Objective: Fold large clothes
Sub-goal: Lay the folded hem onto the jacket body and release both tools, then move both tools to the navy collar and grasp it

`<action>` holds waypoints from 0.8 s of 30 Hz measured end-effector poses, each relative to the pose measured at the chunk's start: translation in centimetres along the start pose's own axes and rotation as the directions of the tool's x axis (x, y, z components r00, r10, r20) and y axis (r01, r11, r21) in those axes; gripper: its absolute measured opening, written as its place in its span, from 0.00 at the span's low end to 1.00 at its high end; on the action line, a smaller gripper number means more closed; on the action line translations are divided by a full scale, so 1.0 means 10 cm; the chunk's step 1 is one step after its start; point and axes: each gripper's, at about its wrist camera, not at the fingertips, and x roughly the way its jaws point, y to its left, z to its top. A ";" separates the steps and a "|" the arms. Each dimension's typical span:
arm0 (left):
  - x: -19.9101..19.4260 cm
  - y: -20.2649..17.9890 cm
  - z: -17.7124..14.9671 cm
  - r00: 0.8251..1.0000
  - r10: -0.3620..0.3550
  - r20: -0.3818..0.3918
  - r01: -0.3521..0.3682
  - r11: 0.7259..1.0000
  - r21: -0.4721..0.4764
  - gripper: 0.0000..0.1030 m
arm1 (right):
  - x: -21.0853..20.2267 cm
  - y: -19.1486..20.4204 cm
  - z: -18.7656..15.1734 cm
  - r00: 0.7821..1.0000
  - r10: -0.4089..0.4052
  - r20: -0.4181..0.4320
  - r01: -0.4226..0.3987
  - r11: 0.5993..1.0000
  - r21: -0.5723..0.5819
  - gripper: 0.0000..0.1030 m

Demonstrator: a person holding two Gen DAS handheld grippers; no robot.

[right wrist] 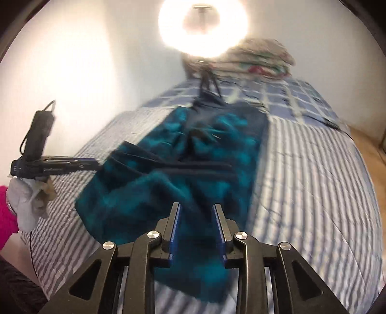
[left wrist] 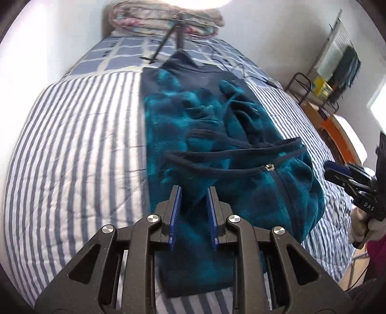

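Left hand-held gripper (left wrist: 193, 190): jaws parted a little, blue pads (left wrist: 178, 200) clear of the cloth, nothing clamped between them; it hangs tilted down over the near end of the garment.
Right hand-held gripper (right wrist: 196, 207): jaws likewise apart with a narrow gap, no fabric pinched; seen from the left camera it sits off to the right (left wrist: 337, 171).
Fleece jacket (left wrist: 205, 116): teal and navy, lying lengthwise on the bed straight ahead of both hand-held grippers, its near end under and between the fingers, its far end reaching toward the tripod.
Zipper (left wrist: 271, 167): ahead and right of the left hand-held gripper, beside the dark-trimmed edge.
Bed (left wrist: 72, 135): blue-and-white striped cover on both sides of the jacket, checked section farther off.
Tripod (left wrist: 168, 38): beyond the jacket's far end.
Folded bedding (left wrist: 166, 19): stacked behind the tripod.
Ring light (right wrist: 203, 26): glaring, far ahead of the right hand-held gripper.
Gloved hand (right wrist: 26, 205): grips the left hand-held gripper's handle, pink sleeve (right wrist: 6, 210) behind it.
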 end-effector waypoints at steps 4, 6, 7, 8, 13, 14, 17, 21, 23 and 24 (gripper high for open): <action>0.23 -0.11 0.10 0.998 0.053 -0.018 -0.052 0.997 0.049 0.19 | 0.34 0.15 0.08 0.999 -0.023 -0.042 0.021 0.998 -0.054 0.26; 0.39 -0.11 0.14 0.996 0.082 -0.030 -0.080 0.995 0.050 0.19 | 0.53 0.11 0.07 0.994 -0.072 -0.083 0.067 0.996 -0.055 0.25; 0.48 -0.09 0.16 0.994 0.102 -0.040 -0.100 0.994 0.045 0.19 | 0.61 0.07 0.07 0.990 -0.098 -0.103 0.092 0.994 -0.055 0.24; 0.56 -0.06 0.16 0.993 0.106 -0.048 -0.104 0.994 0.041 0.19 | 0.67 0.02 0.05 0.986 -0.113 -0.120 0.108 0.993 -0.052 0.23; 0.78 -0.04 0.11 0.989 0.140 -0.041 -0.138 0.989 0.050 0.22 | 0.85 -0.11 -0.02 0.976 -0.117 -0.183 0.119 0.993 0.001 0.23; 0.78 -0.05 0.10 0.989 0.141 -0.035 -0.139 0.989 0.055 0.22 | 0.88 -0.12 -0.03 0.976 -0.117 -0.185 0.121 0.993 0.007 0.23; 0.78 -0.05 0.09 0.990 0.141 -0.030 -0.138 0.988 0.076 0.23 | 0.88 -0.11 -0.04 0.974 -0.124 -0.192 0.128 0.992 0.012 0.23; 0.66 -0.07 0.14 0.989 0.143 -0.041 -0.141 0.989 0.042 0.23 | 0.79 -0.12 0.05 0.970 -0.130 -0.207 0.141 0.989 0.040 0.23; 0.51 -0.10 0.18 0.990 0.139 -0.027 -0.138 0.990 0.032 0.23 | 0.66 -0.07 0.11 0.971 -0.154 -0.185 0.163 0.986 0.035 0.24; 0.42 -0.12 0.20 0.990 0.140 -0.015 -0.139 0.990 0.032 0.23 | 0.58 -0.04 0.14 0.971 -0.164 -0.171 0.171 0.985 0.026 0.24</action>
